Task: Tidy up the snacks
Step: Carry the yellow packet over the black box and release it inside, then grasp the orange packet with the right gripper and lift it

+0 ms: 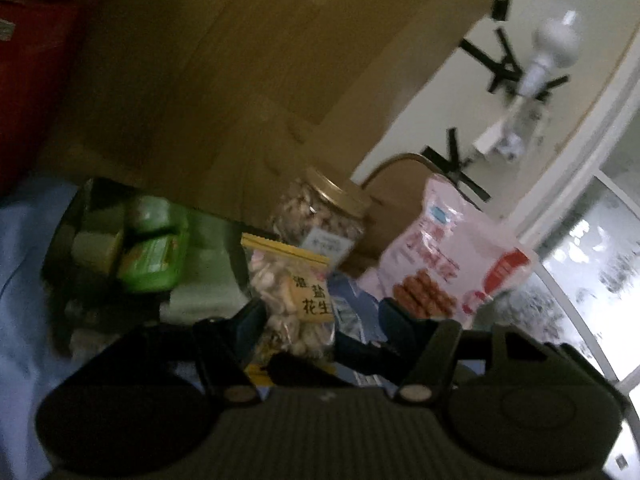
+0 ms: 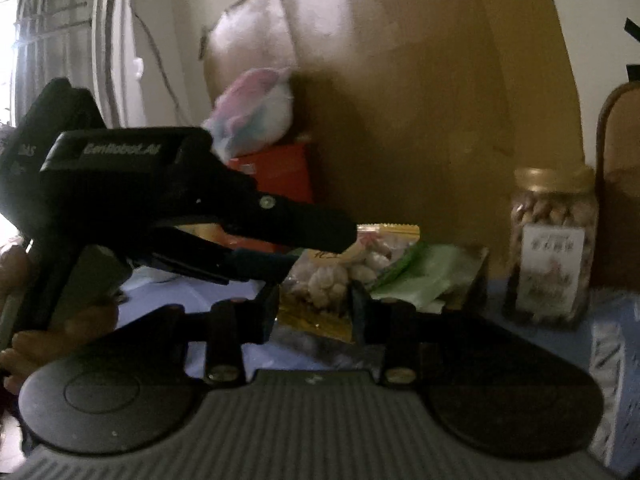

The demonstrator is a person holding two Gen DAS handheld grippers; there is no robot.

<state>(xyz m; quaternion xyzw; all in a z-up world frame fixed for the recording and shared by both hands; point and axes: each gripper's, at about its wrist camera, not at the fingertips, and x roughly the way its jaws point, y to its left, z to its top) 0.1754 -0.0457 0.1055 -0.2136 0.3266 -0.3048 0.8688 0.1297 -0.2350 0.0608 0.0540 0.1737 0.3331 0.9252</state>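
A clear peanut bag with a yellow top strip (image 1: 294,292) stands between the fingers of my left gripper (image 1: 324,316), which are spread wider than the bag and look open. In the right wrist view the same peanut bag (image 2: 340,268) sits between the fingers of my right gripper (image 2: 316,300), which close on its lower part. The left gripper body (image 2: 168,200) crosses that view from the left, its fingertip by the bag's top. A gold-lidded nut jar (image 1: 320,216) (image 2: 552,248) stands behind. A pink snack bag (image 1: 448,256) leans to the right.
Green packets (image 1: 154,248) (image 2: 416,276) lie in a shallow box (image 2: 476,276) on the blue cloth (image 1: 24,280). A large brown cardboard panel (image 1: 240,72) stands behind. A red box (image 2: 280,168) with a plastic bag (image 2: 252,112) on it sits at the back left.
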